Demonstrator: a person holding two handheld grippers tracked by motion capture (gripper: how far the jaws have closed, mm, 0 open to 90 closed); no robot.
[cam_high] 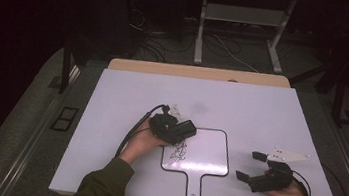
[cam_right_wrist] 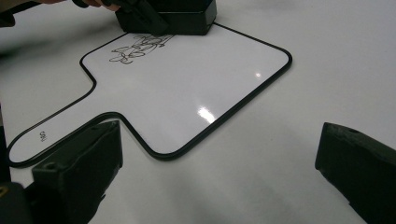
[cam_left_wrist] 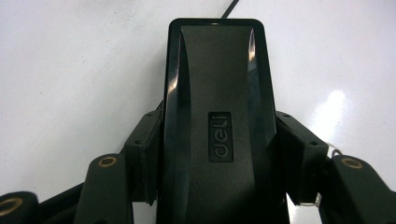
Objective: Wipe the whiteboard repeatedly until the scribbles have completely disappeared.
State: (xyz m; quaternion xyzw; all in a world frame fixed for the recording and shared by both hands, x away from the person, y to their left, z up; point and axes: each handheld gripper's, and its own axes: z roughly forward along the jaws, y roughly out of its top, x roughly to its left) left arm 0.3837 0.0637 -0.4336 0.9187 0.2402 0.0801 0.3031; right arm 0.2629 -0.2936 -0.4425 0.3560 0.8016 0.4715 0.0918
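Note:
A small paddle-shaped whiteboard point(cam_high: 208, 157) point(cam_right_wrist: 196, 84) with a black rim lies flat at the table's front centre, its handle pointing toward the person. A black scribble point(cam_high: 178, 152) point(cam_right_wrist: 137, 49) marks its left part. My left gripper point(cam_high: 178, 130) point(cam_left_wrist: 217, 156) is shut on a black deli eraser point(cam_high: 187, 128) point(cam_left_wrist: 217, 93) point(cam_right_wrist: 184, 16), which rests at the board's upper left corner, just beyond the scribble. My right gripper point(cam_high: 249, 166) point(cam_right_wrist: 219, 172) hovers right of the board, open, with nothing between its jaws.
The white tabletop point(cam_high: 252, 107) has free room behind and on both sides of the board. A wooden strip point(cam_high: 196, 72) runs along its far edge. Beyond it, cables point(cam_high: 169, 42) and a desk frame point(cam_high: 201, 30) stand on the floor.

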